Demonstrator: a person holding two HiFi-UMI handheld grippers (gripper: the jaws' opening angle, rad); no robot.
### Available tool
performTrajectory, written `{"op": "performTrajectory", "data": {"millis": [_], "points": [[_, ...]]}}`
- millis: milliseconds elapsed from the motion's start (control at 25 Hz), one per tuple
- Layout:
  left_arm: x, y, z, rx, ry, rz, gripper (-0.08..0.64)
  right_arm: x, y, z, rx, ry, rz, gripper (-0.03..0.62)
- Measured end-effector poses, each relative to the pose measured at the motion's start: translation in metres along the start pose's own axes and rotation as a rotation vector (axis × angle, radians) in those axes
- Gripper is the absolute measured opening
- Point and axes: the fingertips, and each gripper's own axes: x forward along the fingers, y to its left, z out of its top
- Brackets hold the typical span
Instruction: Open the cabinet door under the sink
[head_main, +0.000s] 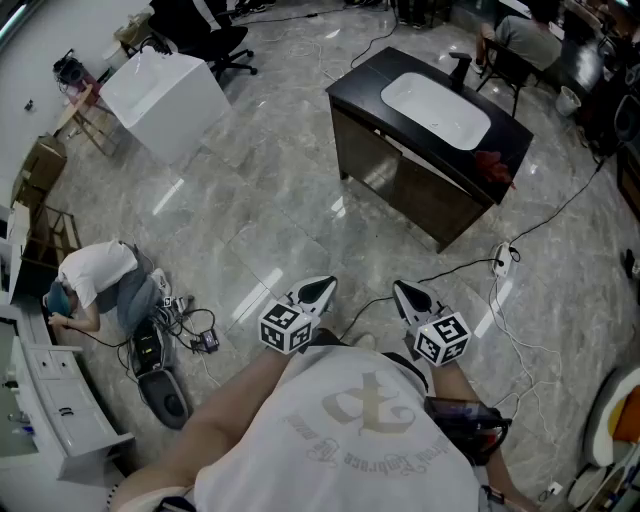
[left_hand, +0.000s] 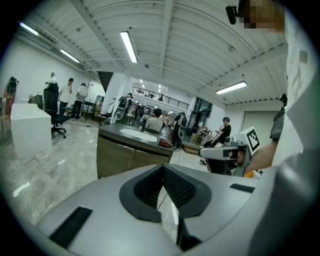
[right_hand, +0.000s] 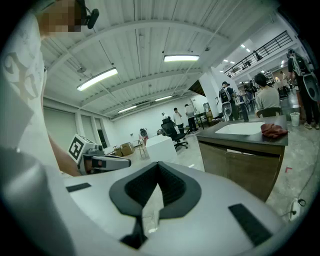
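Observation:
The sink cabinet (head_main: 400, 185) stands on the marble floor some way ahead, with a dark top and a white basin (head_main: 435, 108); its brown doors are closed. Both grippers are held close to my body, well short of it. My left gripper (head_main: 318, 292) and right gripper (head_main: 405, 296) are side by side, jaws shut with nothing between them. In the left gripper view the cabinet (left_hand: 131, 155) lies beyond the shut jaws of the left gripper (left_hand: 163, 167). It sits to the right of the right gripper (right_hand: 158, 165) in the right gripper view, where the cabinet (right_hand: 240, 160) shows its doors.
A red cloth (head_main: 492, 162) lies on the countertop. A power strip (head_main: 503, 260) and cables trail on the floor right of the cabinet. A white box (head_main: 165, 100) stands far left. A person (head_main: 100, 285) crouches on the floor at left among gear.

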Motion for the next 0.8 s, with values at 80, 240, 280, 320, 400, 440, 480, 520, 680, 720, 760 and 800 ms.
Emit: {"op": "performTrajectory", "data": {"millis": [80,240,280,320,400,440,480,520,680,720,760,800], "points": [[0.004,-0.001,0.001,0.000,-0.001,-0.001,0.011,-0.001,-0.005,0.003,0.019,-0.021,-0.002,0.014],[0.005,-0.001,0.001,0.002,0.003,-0.003,0.011,0.000,-0.008,0.006,0.035,-0.037,-0.009,0.014],[0.005,0.000,0.001,0.003,0.004,-0.003,0.011,0.001,-0.008,0.005,0.030,-0.031,-0.011,0.014],[0.004,0.001,0.000,0.004,0.006,-0.002,0.011,0.002,-0.008,0.004,0.027,-0.025,-0.011,0.014],[0.004,0.002,0.001,0.004,0.008,0.001,0.011,0.004,-0.009,0.003,0.030,-0.022,-0.011,0.014],[0.004,0.003,0.001,0.004,0.009,0.002,0.011,0.005,-0.010,0.003,0.033,-0.022,-0.012,0.014],[0.005,0.004,0.001,0.004,0.011,0.002,0.011,0.007,-0.011,0.003,0.036,-0.022,-0.013,0.014],[0.005,0.006,0.001,0.004,0.013,0.003,0.011,0.009,-0.012,0.003,0.038,-0.020,-0.013,0.014],[0.006,0.013,0.003,0.002,0.020,0.008,0.011,0.017,-0.015,0.003,0.045,-0.007,-0.018,0.014],[0.007,0.015,0.004,0.001,0.023,0.009,0.011,0.019,-0.017,0.004,0.047,-0.003,-0.021,0.014],[0.008,0.018,0.005,-0.001,0.026,0.010,0.011,0.021,-0.019,0.004,0.050,0.001,-0.023,0.014],[0.009,0.020,0.005,-0.004,0.029,0.010,0.011,0.024,-0.021,0.004,0.053,0.005,-0.026,0.014]]}}
